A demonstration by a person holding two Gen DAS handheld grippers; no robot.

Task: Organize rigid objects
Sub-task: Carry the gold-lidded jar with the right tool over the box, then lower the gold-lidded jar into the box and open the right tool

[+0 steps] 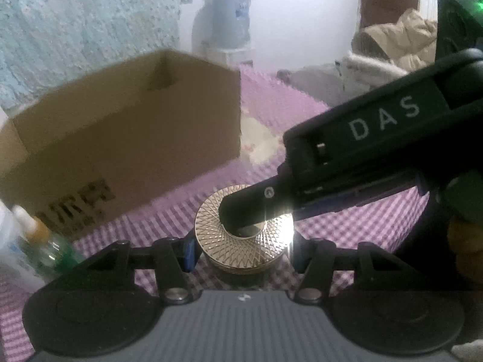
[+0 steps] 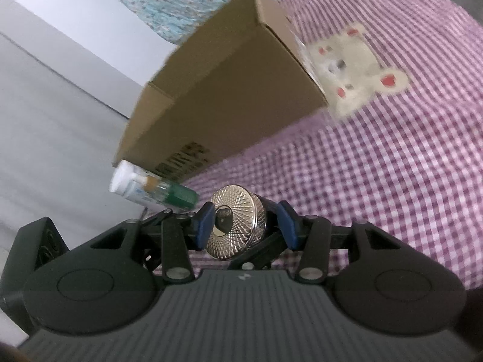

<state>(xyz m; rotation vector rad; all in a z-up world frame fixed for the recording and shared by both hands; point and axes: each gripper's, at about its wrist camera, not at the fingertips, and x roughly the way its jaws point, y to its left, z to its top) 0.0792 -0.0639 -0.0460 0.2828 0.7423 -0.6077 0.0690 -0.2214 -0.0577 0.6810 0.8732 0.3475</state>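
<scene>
Both the left gripper (image 1: pixel 241 249) and right gripper (image 2: pixel 246 226) pinch 1 gold-lidded jar (image 1: pixel 243 232), just beside the cardboard box (image 1: pixel 120 138) behind it.

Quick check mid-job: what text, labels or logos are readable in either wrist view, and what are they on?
"DAS": white letters on the right gripper body.
Black print on the cardboard box: too blurred to read.
Label on the white bottle: too blurred to read.
Small white logo on each camera mount: not legible.
</scene>
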